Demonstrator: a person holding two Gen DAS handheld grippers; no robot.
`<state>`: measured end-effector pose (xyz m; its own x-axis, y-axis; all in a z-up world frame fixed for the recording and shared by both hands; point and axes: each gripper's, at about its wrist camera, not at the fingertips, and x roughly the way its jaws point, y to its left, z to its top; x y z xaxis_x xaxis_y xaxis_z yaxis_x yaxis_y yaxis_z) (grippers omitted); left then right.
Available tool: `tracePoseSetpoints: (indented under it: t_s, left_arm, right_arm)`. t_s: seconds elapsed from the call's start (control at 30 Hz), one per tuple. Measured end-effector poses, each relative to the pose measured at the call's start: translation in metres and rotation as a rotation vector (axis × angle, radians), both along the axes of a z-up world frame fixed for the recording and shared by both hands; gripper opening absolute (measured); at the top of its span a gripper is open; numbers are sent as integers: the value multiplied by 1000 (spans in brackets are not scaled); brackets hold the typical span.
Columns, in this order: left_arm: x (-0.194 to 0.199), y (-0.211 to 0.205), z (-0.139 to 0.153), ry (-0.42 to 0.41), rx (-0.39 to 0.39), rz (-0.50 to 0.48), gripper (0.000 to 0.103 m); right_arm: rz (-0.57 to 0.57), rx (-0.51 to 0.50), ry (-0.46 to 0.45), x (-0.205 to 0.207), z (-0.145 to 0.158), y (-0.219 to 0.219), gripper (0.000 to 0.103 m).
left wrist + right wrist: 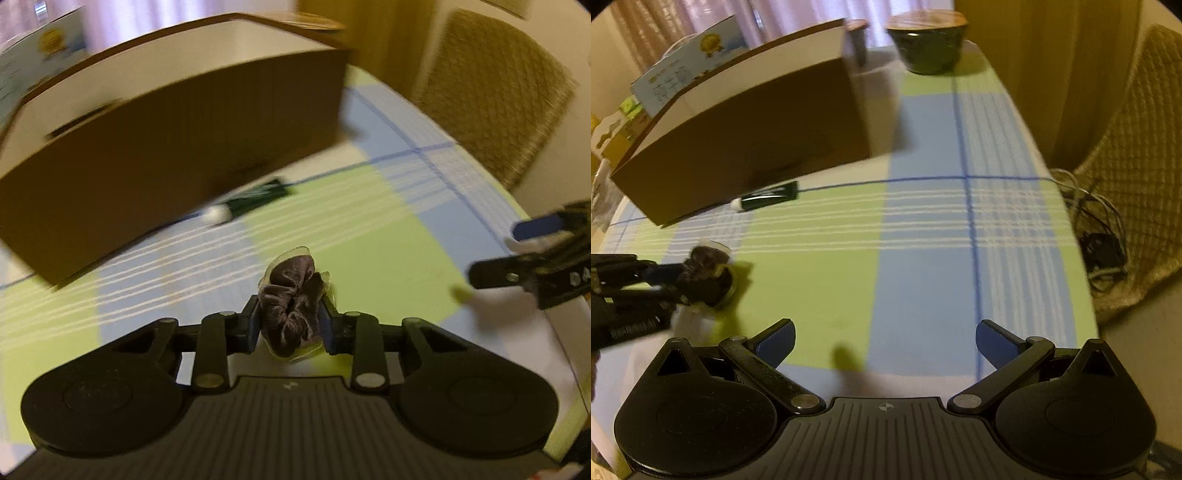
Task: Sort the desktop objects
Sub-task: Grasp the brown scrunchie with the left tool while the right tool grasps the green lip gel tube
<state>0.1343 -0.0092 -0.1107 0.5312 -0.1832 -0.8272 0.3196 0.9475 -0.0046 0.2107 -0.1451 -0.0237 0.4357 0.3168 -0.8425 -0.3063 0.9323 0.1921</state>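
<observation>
Brown velvet, gathered and trimmed with a sheer pale edge: a hair scrunchie [290,308] sits clamped between the blue pads [252,326] of the left claw [290,325]. The jaws are closed onto the fabric from both sides, and the scrunchie bulges out past the fingertips on the far side. From the right wrist view the same scrunchie [709,275] shows at the left claw's tip [677,275], low over the green part of the cloth; contact with the cloth cannot be told.

The right claw [884,341] stands open, its blue pads [777,341] well apart with only checked cloth between them. It appears at the right edge of the left wrist view [517,251], where white lettering on its body is cut off and blurred; "DA" is all that can be made out.

The tabletop [923,258] carries a green, blue and white checked cloth. A brown cardboard box [177,147] with a pale inside stands on the far left, open at the top. A dark green tube with a white cap [764,199] lies just beside the box's near wall, well beyond the scrunchie.

Behind the box a light blue printed carton [690,66] bears a yellow round emblem; its writing is too small to read. A dark bowl with a wooden lid [929,40] sits at the far end of the tabletop. A woven chair [495,96] stands at the far right, off the tabletop.
</observation>
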Motion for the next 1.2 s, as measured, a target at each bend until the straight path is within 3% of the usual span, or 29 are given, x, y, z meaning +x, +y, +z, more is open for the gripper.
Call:
tracePoseSetpoints:
  t_s: [0.3, 0.43, 0.73, 1.0, 1.2]
  left_arm:
    - [2, 102, 8, 23, 19, 313, 27]
    - [2, 132, 6, 47, 14, 390, 27]
    - [5, 155, 2, 62, -30, 416, 28]
    - [16, 163, -1, 73, -73, 415, 30]
    - [22, 168, -5, 80, -94, 420, 31]
  right_arm:
    - [153, 47, -73, 20, -6, 66, 101]
    - [177, 42, -102, 37, -24, 96, 101]
    - [166, -12, -202, 60, -47, 148, 101]
    - [146, -72, -224, 76, -55, 172, 100]
    - [118, -93, -225, 79, -49, 173, 84]
